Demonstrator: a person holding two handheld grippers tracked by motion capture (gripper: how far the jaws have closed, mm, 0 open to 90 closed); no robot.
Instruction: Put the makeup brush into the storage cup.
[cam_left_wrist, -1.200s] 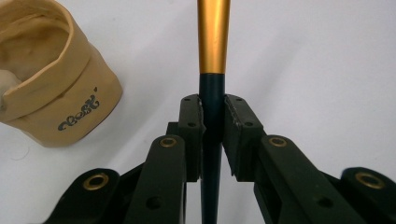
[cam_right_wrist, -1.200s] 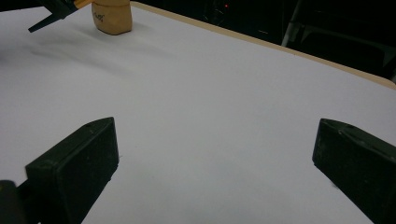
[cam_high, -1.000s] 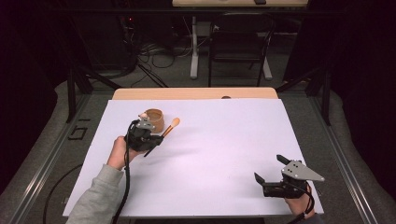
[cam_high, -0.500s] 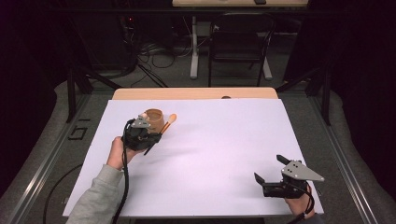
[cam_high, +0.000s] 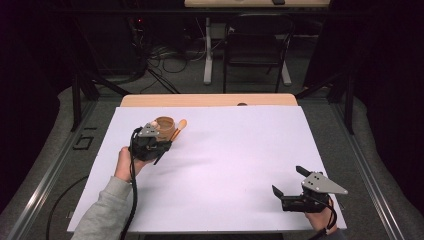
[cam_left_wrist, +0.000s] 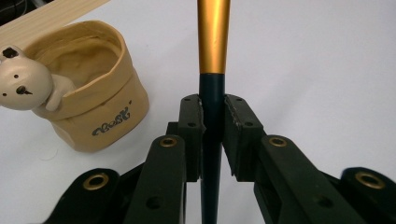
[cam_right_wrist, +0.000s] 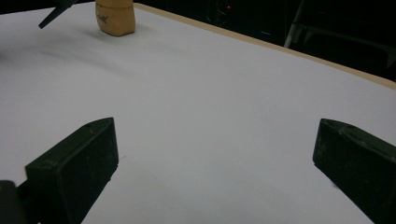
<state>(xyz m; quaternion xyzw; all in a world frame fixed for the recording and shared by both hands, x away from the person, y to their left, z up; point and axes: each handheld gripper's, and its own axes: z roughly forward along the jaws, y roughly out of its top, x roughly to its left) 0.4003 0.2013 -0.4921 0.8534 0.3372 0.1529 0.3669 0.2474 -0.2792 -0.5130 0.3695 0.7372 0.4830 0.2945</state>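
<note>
A tan pot (cam_high: 165, 127) with a small white bear figure on its rim (cam_left_wrist: 21, 85) stands at the table's back left. My left gripper (cam_high: 161, 146) is just in front of it, shut on a pen (cam_left_wrist: 212, 65) with a gold upper part and a dark lower part. The pen (cam_high: 178, 128) points up and away, beside the pot's right side. In the right gripper view the pot (cam_right_wrist: 115, 17) sits far off at the top left. My right gripper (cam_high: 290, 184) rests near the table's front right corner, open, with nothing between its fingers (cam_right_wrist: 74, 163).
White paper (cam_high: 235, 160) covers the wooden table, whose bare far edge (cam_high: 210, 100) shows behind it. A chair (cam_high: 257, 45) and cables stand on the floor beyond. Wide free room lies between the two grippers.
My left gripper has shifted a little toward the pot with the pen in it. The right gripper has stayed in place.
</note>
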